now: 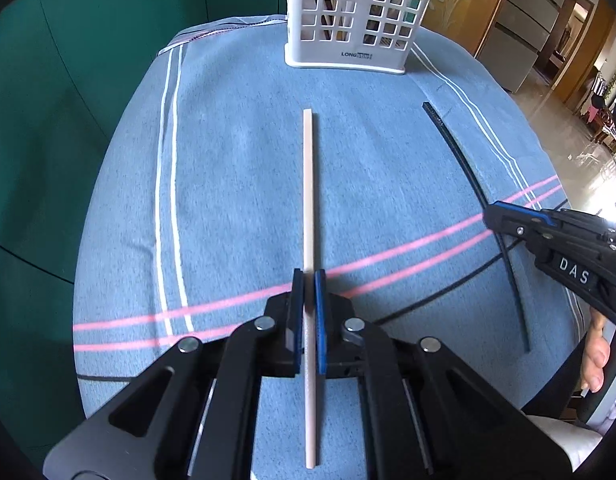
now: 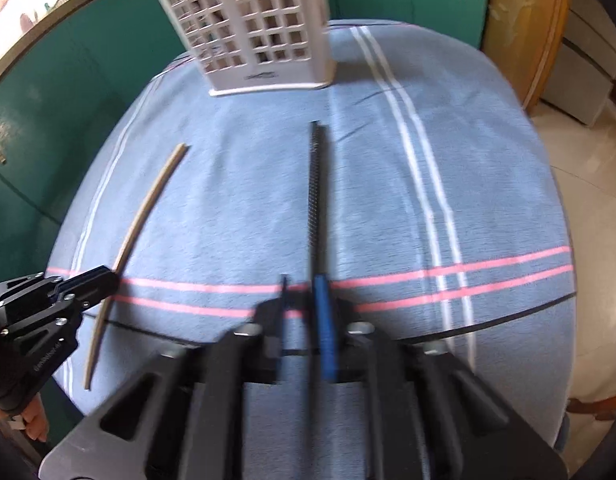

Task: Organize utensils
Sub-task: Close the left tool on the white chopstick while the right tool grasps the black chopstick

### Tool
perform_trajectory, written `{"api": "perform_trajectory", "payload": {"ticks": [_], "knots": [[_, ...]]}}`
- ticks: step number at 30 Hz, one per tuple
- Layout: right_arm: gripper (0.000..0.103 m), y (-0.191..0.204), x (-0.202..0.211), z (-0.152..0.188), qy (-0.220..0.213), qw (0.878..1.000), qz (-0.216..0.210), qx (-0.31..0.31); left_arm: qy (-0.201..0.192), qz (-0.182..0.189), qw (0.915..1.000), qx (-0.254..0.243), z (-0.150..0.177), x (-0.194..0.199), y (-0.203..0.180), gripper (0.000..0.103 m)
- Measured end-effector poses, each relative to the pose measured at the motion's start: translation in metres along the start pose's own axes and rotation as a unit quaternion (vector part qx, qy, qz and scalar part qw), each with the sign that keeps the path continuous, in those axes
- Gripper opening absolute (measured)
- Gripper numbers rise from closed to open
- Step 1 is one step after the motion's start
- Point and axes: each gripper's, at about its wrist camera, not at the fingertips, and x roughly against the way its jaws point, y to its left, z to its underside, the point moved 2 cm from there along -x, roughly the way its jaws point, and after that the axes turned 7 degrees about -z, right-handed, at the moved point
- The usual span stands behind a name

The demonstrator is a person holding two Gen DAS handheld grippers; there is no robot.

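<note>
A pale wooden chopstick lies lengthwise on the blue cloth, pointing at the white slotted utensil holder. My left gripper straddles it, jaws almost closed on its sides. A black chopstick lies to the right. My right gripper straddles it with a narrow gap; the view is blurred. The right gripper also shows in the left wrist view over the black chopstick. The left gripper shows over the wooden chopstick in the right wrist view.
The utensil holder stands at the table's far edge. The blue striped cloth covers the table. Green cabinets stand behind and left. A wooden door and tiled floor are to the right.
</note>
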Motion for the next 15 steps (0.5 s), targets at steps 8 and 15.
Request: {"api": "perform_trajectory", "payload": {"ticks": [8, 15], "knots": [[0.008, 0.016, 0.003, 0.011, 0.018, 0.999, -0.019, 0.033, 0.002, 0.002, 1.0000, 0.001, 0.003, 0.002, 0.000, 0.006], [0.028, 0.010, 0.018, 0.006, -0.005, 1.000, -0.020, 0.017, -0.005, 0.001, 1.0000, 0.003, 0.000, 0.006, 0.001, 0.019]]}}
